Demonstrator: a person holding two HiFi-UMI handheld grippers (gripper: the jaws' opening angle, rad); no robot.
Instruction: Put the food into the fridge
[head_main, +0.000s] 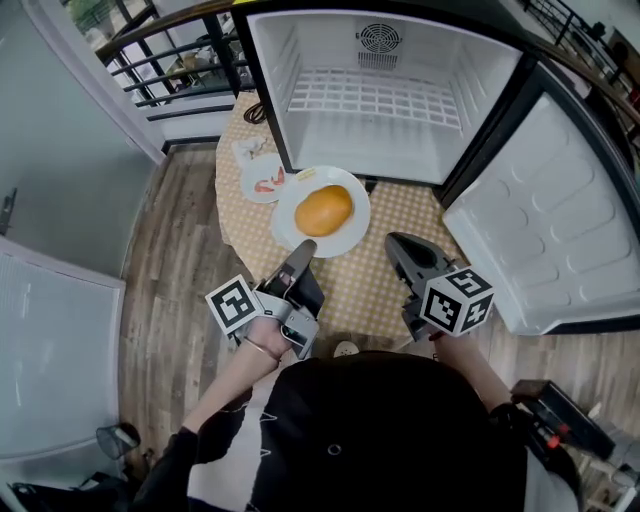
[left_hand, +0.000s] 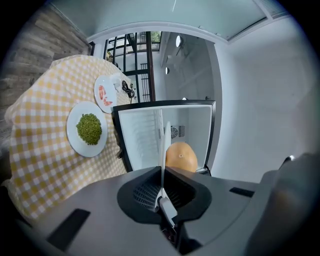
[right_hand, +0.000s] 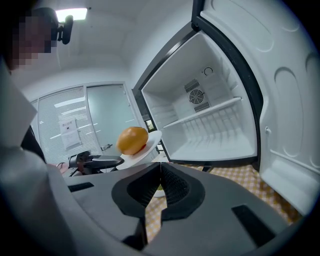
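Note:
A round orange bun (head_main: 323, 210) lies on a white plate (head_main: 288, 226) that is lifted in front of the open fridge (head_main: 372, 130). My left gripper (head_main: 303, 248) is shut on the plate's near rim. In the left gripper view the plate (left_hand: 164, 142) runs edge-on between the jaws, with the bun (left_hand: 181, 156) beyond it. My right gripper (head_main: 398, 243) hovers to the right of the plate, shut with nothing in it. From the right gripper view the bun (right_hand: 132, 140) and plate (right_hand: 150, 141) hang left of the fridge's white interior (right_hand: 210, 125).
A yellow checked table (head_main: 400, 215) stands before the fridge. On it are a plate of green peas (left_hand: 89, 129) and a small plate with red pieces (head_main: 262, 183). The fridge door (head_main: 545, 225) swings open to the right. A black railing (head_main: 160, 60) lies at the back left.

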